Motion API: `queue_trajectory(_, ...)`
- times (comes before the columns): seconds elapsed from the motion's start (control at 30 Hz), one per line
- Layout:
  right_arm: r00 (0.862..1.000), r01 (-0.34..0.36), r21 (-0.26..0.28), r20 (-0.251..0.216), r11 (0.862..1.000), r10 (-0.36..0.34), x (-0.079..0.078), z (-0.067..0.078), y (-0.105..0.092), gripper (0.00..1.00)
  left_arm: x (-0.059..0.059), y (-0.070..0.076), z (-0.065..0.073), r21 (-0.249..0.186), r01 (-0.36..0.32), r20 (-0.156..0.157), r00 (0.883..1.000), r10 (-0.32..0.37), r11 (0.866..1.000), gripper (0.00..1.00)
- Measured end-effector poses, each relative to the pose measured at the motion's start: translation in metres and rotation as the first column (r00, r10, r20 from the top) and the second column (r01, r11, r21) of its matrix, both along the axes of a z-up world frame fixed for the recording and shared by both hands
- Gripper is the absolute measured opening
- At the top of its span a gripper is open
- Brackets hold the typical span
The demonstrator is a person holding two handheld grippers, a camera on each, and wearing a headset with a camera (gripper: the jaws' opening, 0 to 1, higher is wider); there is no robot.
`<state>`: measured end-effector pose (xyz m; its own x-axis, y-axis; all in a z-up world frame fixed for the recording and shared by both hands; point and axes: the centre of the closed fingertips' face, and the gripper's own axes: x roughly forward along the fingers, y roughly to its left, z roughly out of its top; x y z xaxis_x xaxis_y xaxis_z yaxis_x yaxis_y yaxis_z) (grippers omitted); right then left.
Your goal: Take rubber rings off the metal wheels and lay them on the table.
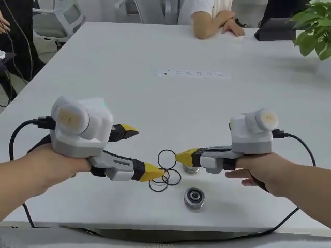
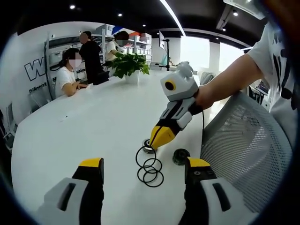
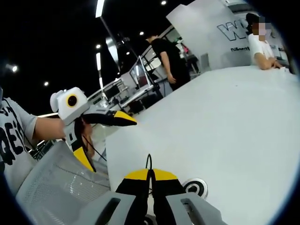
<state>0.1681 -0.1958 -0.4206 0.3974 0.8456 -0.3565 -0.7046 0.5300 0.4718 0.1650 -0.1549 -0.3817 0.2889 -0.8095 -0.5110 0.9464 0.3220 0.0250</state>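
On the white table [image 1: 155, 62], near its front edge, you are holding two grippers with their tips facing each other and a small cluster of parts between them.

Your right gripper [image 1: 181, 155] is keeping its jaws pressed together, and they are pinching one thin black ring [image 1: 166, 159]. In the right gripper view that ring is sticking up as a dark line from between the two yellow tips. Its loop is hanging out toward your left gripper, and I cannot tell whether it is touching the table.

Your left gripper [image 1: 140, 152] is holding its jaws wide apart and gripping nothing. One tip is pointing above the cluster, while the other is lying low just beside the loose rings.

Three loose rings [image 1: 165, 180] are lying flat on the table and overlapping one another, which makes four rings counting the held one.

Two wheels are sitting on the table. One wheel [image 1: 190, 168] is lying directly under your right gripper's tips, close to the held ring. The second wheel [image 1: 194, 198] is lying nearer to you, apart from the rings. I cannot tell whether either wheel is wearing a ring.
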Motion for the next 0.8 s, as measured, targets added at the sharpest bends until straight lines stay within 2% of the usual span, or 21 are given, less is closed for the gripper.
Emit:
queue_trajectory(0.3, 1.000, -0.024, -0.019, -0.007, 1.000, 0.024, -0.005, -0.005, 0.008, 0.00, -0.003, 0.013, -0.001, 0.003, -0.015, -0.006, 1.000, 0.015, 1.000, 0.70)
queue_trajectory(0.43, 0.999, -0.044, -0.046, -0.012, 0.998, 0.043, -0.009, -0.010, 0.011, 0.00, -0.004, 0.018, -0.002, 0.005, -0.024, -0.009, 1.000, 0.024, 1.000, 0.71)
queue_trajectory(0.8, 0.998, -0.067, -0.079, -0.025, 0.995, 0.065, -0.011, -0.020, 0.019, 0.00, -0.006, 0.029, -0.004, 0.009, -0.052, -0.013, 0.999, 0.052, 0.999, 0.71)
